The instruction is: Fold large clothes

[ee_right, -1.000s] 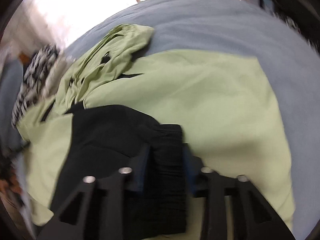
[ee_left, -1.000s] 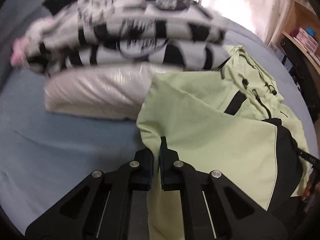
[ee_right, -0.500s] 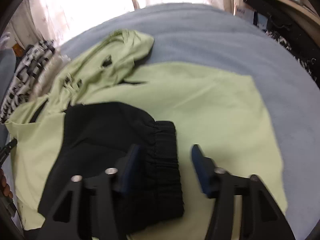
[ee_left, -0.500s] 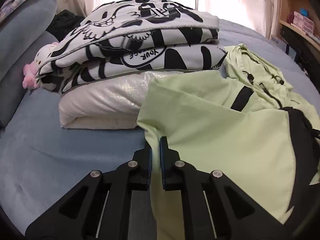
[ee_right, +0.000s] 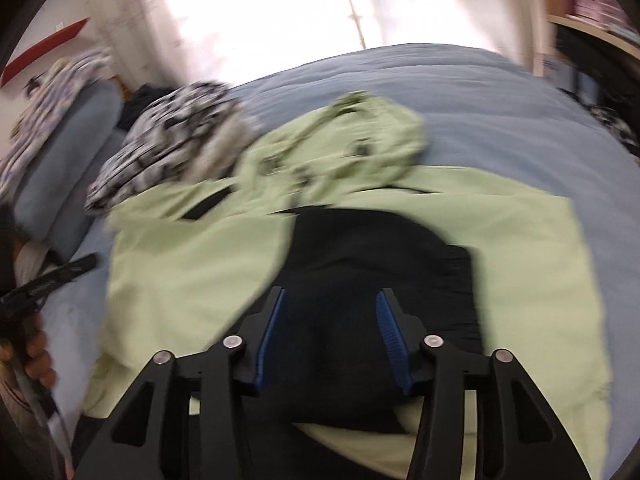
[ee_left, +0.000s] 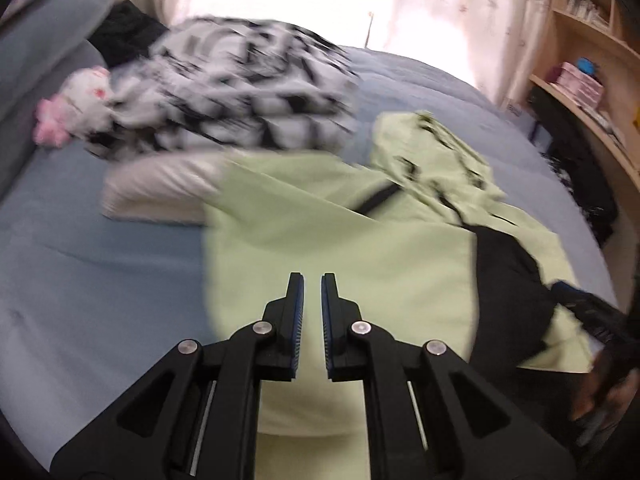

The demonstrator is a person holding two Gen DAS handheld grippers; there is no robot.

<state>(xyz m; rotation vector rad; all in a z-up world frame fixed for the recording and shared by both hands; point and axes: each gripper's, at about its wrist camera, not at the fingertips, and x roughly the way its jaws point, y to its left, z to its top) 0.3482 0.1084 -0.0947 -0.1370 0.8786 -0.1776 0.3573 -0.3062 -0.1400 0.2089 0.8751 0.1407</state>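
A light green jacket (ee_left: 340, 240) with black sleeve panels lies flat on the bed, its hood (ee_left: 432, 148) toward the window. One black sleeve (ee_right: 368, 248) is folded across the jacket's (ee_right: 180, 260) middle. My left gripper (ee_left: 313, 280) hovers over the jacket's near left part, jaws nearly together, with nothing between them. In the right wrist view my right gripper (ee_right: 331, 292) hangs above the black sleeve's ribbed cuff. Its jaws are closing but stand apart, and the pads do not press the cloth. Each view is blurred by motion.
A folded black-and-white patterned blanket (ee_left: 232, 92) rests on a pale folded cover (ee_left: 160, 188) left of the jacket. A pink and white plush toy (ee_left: 76, 108) lies by a grey bolster (ee_left: 40, 60). Blue-grey bedding (ee_left: 80, 280) surrounds everything. Wooden shelves (ee_left: 580, 80) stand at right.
My right gripper let go of the black ribbed cuff, opened and drew back and up. My left gripper left the jacket's left edge and now hangs over the green panel.
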